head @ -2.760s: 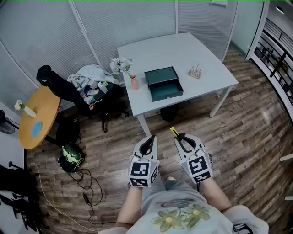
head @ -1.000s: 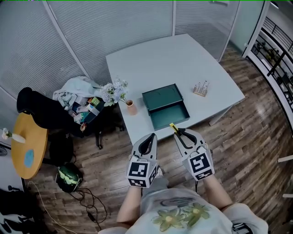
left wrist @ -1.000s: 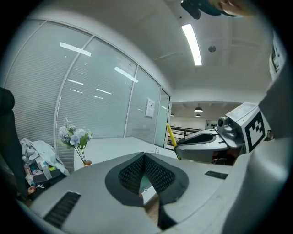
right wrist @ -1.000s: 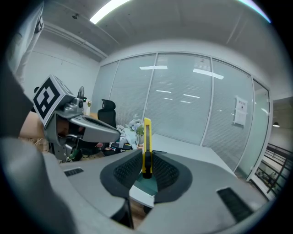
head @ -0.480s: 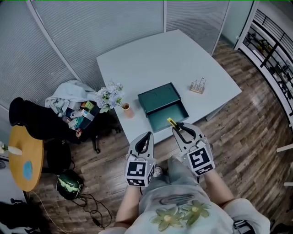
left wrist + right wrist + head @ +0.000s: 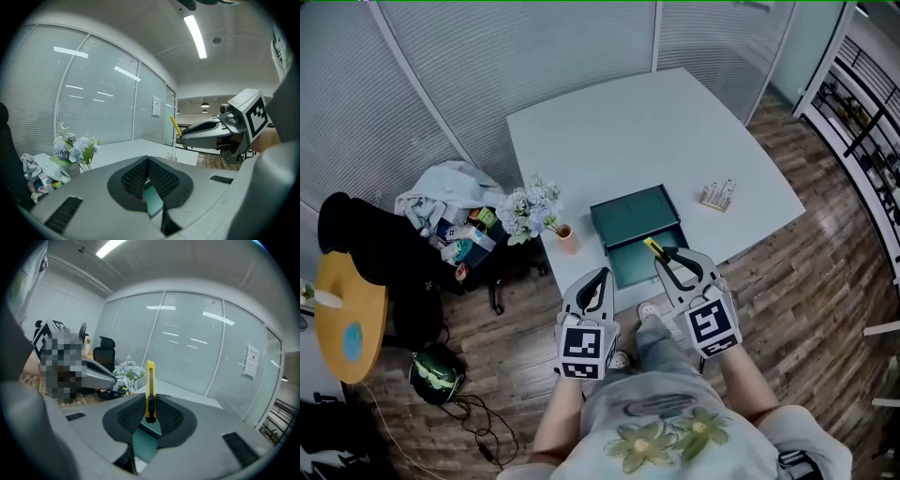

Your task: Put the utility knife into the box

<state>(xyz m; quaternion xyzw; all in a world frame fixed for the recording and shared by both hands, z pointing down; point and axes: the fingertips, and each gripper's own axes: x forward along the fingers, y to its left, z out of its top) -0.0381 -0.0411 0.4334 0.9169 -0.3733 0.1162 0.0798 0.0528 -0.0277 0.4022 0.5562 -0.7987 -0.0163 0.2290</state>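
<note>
A dark green open box (image 6: 636, 228) lies near the front edge of the white table (image 6: 637, 131). My right gripper (image 6: 662, 257) is shut on a yellow utility knife (image 6: 652, 247), whose tip points up and forward over the box's near edge. In the right gripper view the knife (image 6: 150, 389) stands upright between the pads, with the green box (image 6: 149, 431) showing below them. My left gripper (image 6: 601, 276) hovers off the table's front edge, left of the box, jaws shut with nothing in them. The left gripper view shows its jaws (image 6: 147, 161) meeting at the tips and the knife (image 6: 174, 124) off to the right.
A small vase of flowers (image 6: 534, 208) stands at the table's front left corner, and a little rack (image 6: 718, 195) sits right of the box. A black chair with piled clothes (image 6: 412, 230), a round wooden table (image 6: 342, 314) and floor cables (image 6: 478, 422) lie to the left.
Both grippers have moved forward to the table; the box now lies right in front of them. The knife stays held in the right gripper.
</note>
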